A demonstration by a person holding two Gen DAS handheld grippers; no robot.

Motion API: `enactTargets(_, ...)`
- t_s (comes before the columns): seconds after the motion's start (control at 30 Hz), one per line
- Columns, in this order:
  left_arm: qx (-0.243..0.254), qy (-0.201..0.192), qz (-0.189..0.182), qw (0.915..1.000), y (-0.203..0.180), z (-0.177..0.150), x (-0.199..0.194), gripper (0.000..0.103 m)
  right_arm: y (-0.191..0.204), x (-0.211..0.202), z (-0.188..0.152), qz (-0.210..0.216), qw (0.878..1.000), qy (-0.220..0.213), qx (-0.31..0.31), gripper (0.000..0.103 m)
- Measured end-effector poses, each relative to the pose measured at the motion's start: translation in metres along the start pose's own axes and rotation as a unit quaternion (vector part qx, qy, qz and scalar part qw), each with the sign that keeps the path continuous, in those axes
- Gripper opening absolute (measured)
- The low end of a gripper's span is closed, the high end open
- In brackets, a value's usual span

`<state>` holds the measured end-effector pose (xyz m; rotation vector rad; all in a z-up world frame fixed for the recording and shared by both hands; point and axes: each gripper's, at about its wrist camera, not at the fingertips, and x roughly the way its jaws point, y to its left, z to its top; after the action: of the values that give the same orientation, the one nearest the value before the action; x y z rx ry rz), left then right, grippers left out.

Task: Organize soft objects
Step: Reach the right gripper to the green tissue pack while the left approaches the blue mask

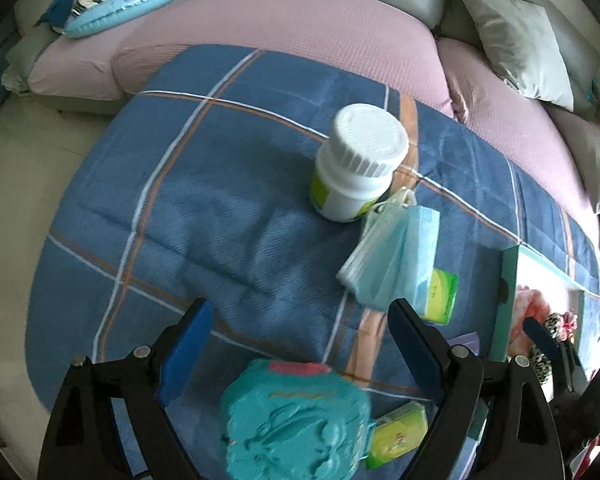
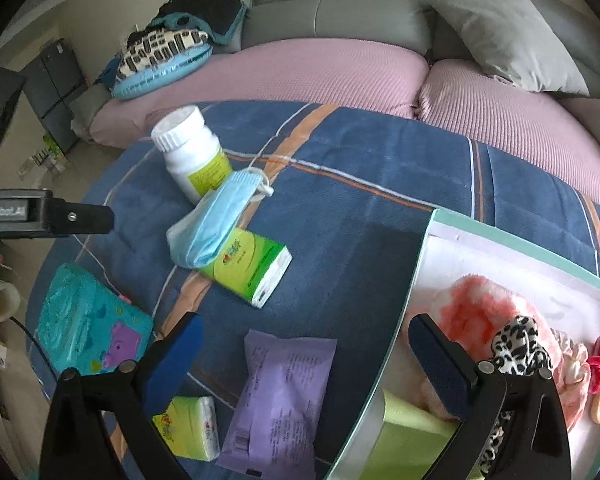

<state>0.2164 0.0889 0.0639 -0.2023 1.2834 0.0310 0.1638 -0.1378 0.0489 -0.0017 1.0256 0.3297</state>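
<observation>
The tabletop [image 1: 148,208], covered with a blue plaid quilt, has much free room on its far left part, and its left edge falls to the floor [image 1: 32,152]. Behind it lies a pink sofa seat [image 1: 300,12]. On the right, a box [image 2: 512,236] with a green rim stands on the quilt and holds a pink fluffy thing [image 2: 476,312]. A white bottle [image 1: 356,160] stands near the middle, a blue mask [image 1: 396,256] just beside it, resting partly on a green tissue pack [image 2: 252,268]. The left claw [image 1: 300,344] is wide open and holds nothing; a teal pack [image 1: 296,420] lies below, between its fingers. The right claw [image 2: 308,360] is also wide open and empty, over a purple pack [image 2: 284,392] and the box's rim.
</observation>
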Motion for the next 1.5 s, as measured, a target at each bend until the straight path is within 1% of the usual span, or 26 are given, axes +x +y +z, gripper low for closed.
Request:
enactTargets(0.07,0.004,0.006,-0.006,1.0000,-0.005,0.003,0.005,0.089,-0.003,-0.001,0.002,0.007,1.000,-0.005,0.003,0.103)
enactTargets(0.2,0.015,0.020,-0.020,0.9995,-0.019,0.009,0.016,0.089,-0.005,-0.002,0.004,-0.004,1.000,-0.007,-0.007,0.103)
enactTargets(0.33,0.022,0.028,-0.025,0.9990,-0.033,0.012,0.025,0.089,-0.006,0.001,0.006,-0.003,1.000,0.000,-0.011,0.103)
enactTargets(0.53,0.015,0.047,-0.030,0.9984,-0.045,0.018,0.042,0.089,0.008,0.011,0.012,-0.011,0.998,0.011,-0.056,0.103)
enactTargets(0.63,0.016,0.052,-0.038,0.9978,-0.050,0.019,0.046,0.089,0.016,0.018,0.016,-0.002,0.997,0.019,-0.073,0.103)
enactTargets(0.73,0.015,0.061,-0.033,0.9975,-0.055,0.022,0.055,0.088,0.020,0.026,0.017,0.003,0.996,0.026,-0.082,0.103)
enactTargets(0.83,0.010,0.069,-0.036,0.9969,-0.057,0.026,0.063,0.081,0.021,0.033,0.018,0.012,0.996,0.034,-0.081,0.103)
enactTargets(0.93,0.012,0.076,-0.035,0.9964,-0.061,0.028,0.070,0.080,0.021,0.040,0.020,0.019,0.996,0.041,-0.077,0.103)
enactTargets(0.97,0.012,0.077,-0.036,0.9963,-0.061,0.029,0.072,0.074,0.022,0.042,0.020,0.019,0.996,0.042,-0.078,0.103)
enactTargets(1.03,0.009,0.077,-0.039,0.9962,-0.061,0.029,0.074,0.067,0.024,0.046,0.021,0.023,0.995,0.046,-0.082,0.103)
enactTargets(1.1,-0.004,0.073,-0.050,0.9961,-0.056,0.030,0.073,0.066,0.027,0.051,0.023,0.030,0.995,0.050,-0.086,0.103)
enactTargets(1.17,-0.020,0.069,-0.062,0.9954,-0.048,0.030,0.073,0.059,0.031,0.058,0.026,0.035,0.994,0.056,-0.088,0.103)
enactTargets(1.3,-0.034,0.070,-0.056,0.9954,-0.036,0.031,0.075,0.055,0.037,0.068,0.031,0.034,0.993,0.062,-0.094,0.103)
enactTargets(1.43,-0.047,0.071,-0.063,0.9943,-0.026,0.032,0.078,0.054,0.043,0.080,0.035,0.034,0.993,0.069,-0.094,0.103)
enactTargets(1.5,-0.050,0.072,-0.066,0.9940,-0.024,0.033,0.078,0.050,0.047,0.085,0.038,0.036,0.992,0.071,-0.096,0.103)
